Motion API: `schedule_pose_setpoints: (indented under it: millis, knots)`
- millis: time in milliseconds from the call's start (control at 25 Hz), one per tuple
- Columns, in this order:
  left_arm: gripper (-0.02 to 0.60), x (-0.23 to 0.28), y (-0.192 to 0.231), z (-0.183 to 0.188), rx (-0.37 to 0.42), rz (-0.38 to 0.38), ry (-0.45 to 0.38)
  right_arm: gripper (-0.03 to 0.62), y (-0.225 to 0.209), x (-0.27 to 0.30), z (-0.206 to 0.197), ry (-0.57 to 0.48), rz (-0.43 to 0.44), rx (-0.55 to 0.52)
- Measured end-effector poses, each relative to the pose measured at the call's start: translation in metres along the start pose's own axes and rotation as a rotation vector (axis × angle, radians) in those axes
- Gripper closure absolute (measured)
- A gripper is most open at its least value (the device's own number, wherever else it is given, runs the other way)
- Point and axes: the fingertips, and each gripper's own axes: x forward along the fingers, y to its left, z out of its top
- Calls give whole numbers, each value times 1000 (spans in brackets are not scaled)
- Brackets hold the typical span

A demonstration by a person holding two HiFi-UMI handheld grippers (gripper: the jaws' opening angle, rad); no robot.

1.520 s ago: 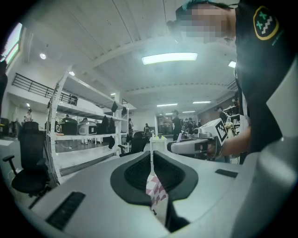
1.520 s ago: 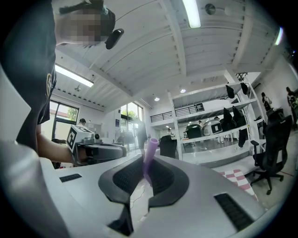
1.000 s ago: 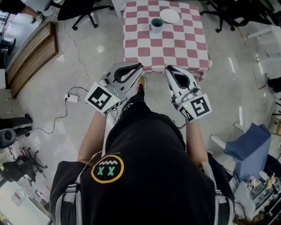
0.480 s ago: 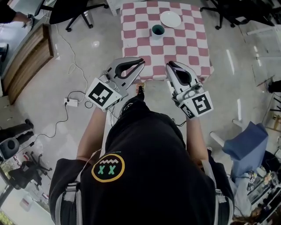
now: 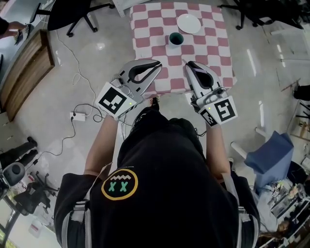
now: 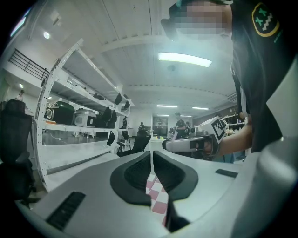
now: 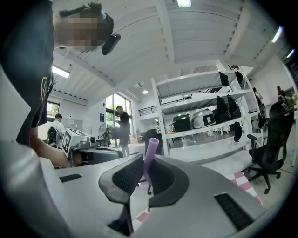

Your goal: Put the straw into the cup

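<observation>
Looking down from the head view, we see our black shirt filling the lower middle of the frame, with both forearms reaching up-frame from it. Just beyond, the two claws sit side by side at mid-frame, their tips over the near edge of the bench, which wears a red-and-white checked cloth.

Our left claw is pressed together. In its own view the two dark pads meet with only a sliver between them and nothing caught there, and the checked cloth shows below them.

Our right claw is pinching the straw. In the right gripper view the purple tube stands nearly upright between the pads, leaning slightly to the right, with its open upper end poking above them.

Farther up the frame, the dark green cup stands upright on the cloth, well apart from both claw tips and roughly in line with the gap between them. A white plate lies just beyond it, to the upper right, near but not touching.

At left, a power strip with its cables lies on the pale floor. At the top left corner stands a black office chair.
</observation>
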Motion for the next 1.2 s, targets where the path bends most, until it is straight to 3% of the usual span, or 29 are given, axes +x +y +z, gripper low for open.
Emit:
schedule_pose_setpoints:
  millis: [240, 400, 600, 960, 1080, 1200]
  knots:
    - [546, 9, 18, 6, -36, -16, -2, 537, -13, 22, 7, -17, -16, 13]
    - [546, 13, 31, -1, 1, -21, -7, 537, -19, 33, 9, -24, -15, 14]
    - [546, 27, 41, 8, -37, -15, -11, 537, -29, 42, 10, -40, -19, 22]
    - [546, 54, 51, -6, 52, -51, -2, 537, -53, 57, 1, -43, -7, 46]
    - [546, 63, 58, -4, 16, -20, -5, 537, -63, 63, -2, -48, -8, 61]
    - [546, 68, 68, -15, 53, -12, -20, 537, -71, 69, -7, -48, -4, 71]
